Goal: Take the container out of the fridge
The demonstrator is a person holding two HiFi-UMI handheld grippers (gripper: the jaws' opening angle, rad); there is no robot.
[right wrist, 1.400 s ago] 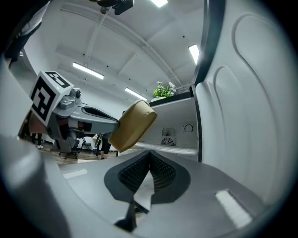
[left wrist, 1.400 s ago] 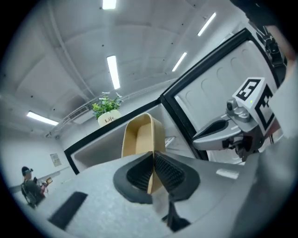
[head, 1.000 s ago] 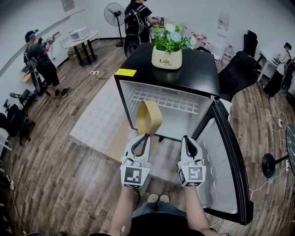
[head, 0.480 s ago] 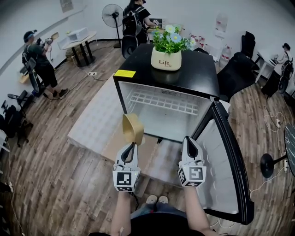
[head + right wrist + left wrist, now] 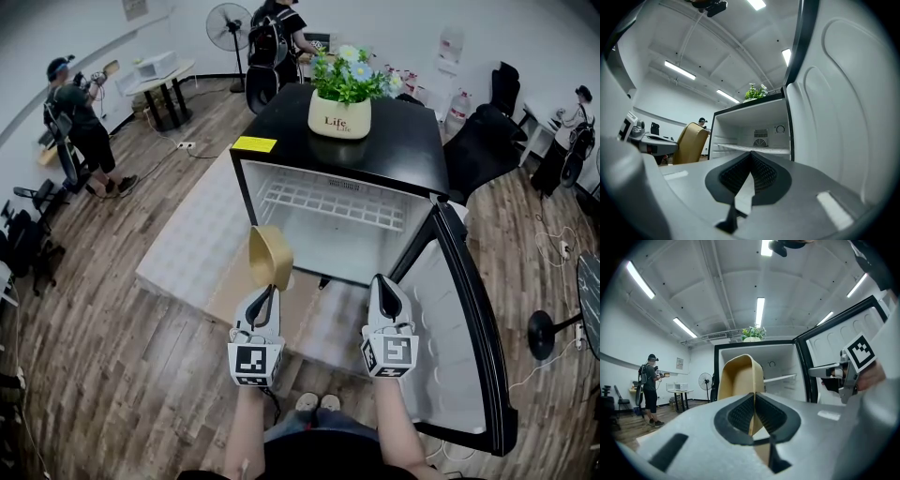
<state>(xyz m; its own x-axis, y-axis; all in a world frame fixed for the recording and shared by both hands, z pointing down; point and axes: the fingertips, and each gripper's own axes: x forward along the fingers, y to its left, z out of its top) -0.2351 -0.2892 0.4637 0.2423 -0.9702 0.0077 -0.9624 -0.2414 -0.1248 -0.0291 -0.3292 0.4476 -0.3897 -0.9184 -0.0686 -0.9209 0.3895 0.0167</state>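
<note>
I see the big black fridge (image 5: 403, 150) with its door (image 5: 473, 319) swung wide open on the right and a flower pot (image 5: 339, 117) on top. The tan container (image 5: 270, 255) is out of the fridge, up in the air just in front of its open left side, and my left gripper (image 5: 269, 292) pinches its thin wall tight between both jaws. My right gripper (image 5: 385, 285) sits near the door, its jaws pressed together with nothing in them.

The container (image 5: 740, 376) hides part of the fridge (image 5: 783, 365) interior; the door (image 5: 843, 93) runs past the right gripper view's edge.
</note>
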